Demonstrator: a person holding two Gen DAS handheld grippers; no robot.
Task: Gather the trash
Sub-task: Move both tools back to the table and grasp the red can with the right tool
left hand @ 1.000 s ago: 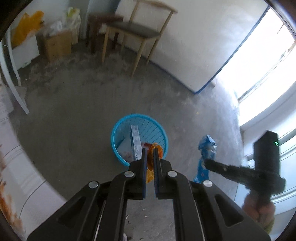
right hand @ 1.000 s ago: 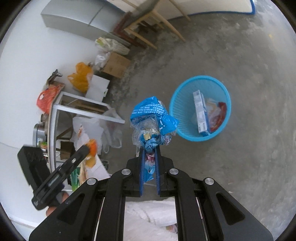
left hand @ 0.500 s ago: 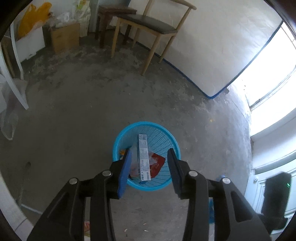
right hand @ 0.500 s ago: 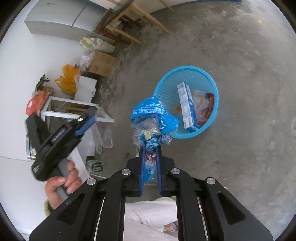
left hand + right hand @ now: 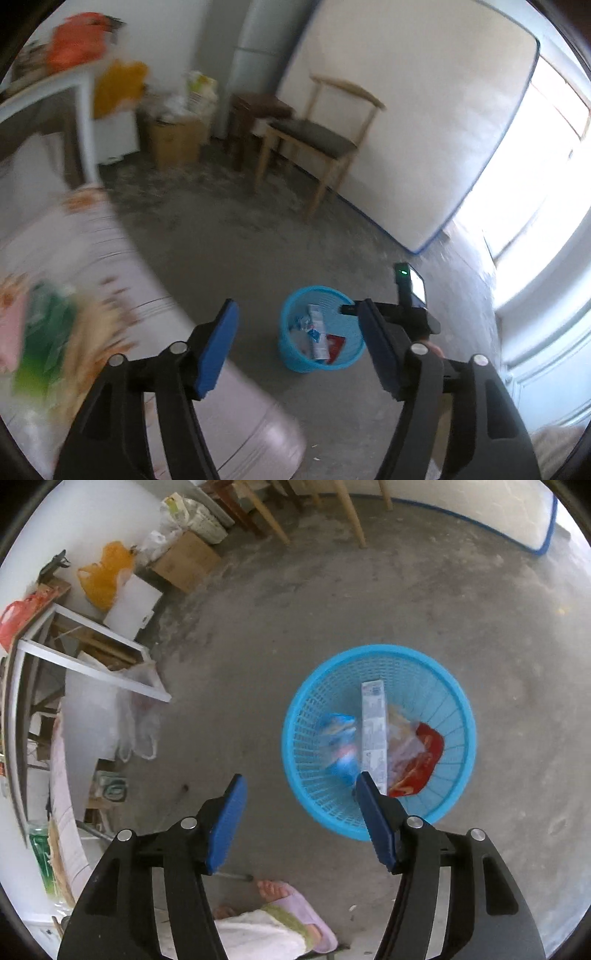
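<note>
A blue mesh basket (image 5: 454,701) stands on the concrete floor. In it lie a blue snack bag (image 5: 341,742), a white carton (image 5: 373,727) and red and orange wrappers (image 5: 421,753). My right gripper (image 5: 299,812) is open and empty above the basket's near left rim. My left gripper (image 5: 297,332) is open and empty, higher up and further back; the basket (image 5: 291,350) shows between its fingers, with the right gripper's body (image 5: 410,306) just over its far rim. Green and orange packets (image 5: 48,332) lie blurred on a pink-white cloth at left.
A wooden chair (image 5: 321,136), a dark stool (image 5: 255,110), a cardboard box (image 5: 177,140) and a white mattress (image 5: 406,110) stand along the far wall. A white table frame (image 5: 92,653) with bags is at left. The person's slippered foot (image 5: 295,904) is below the right gripper.
The right gripper opened and the blue snack bag dropped into the basket. The left gripper opened wider, pulled back and tilted up; its orange wrapper fell in earlier.
</note>
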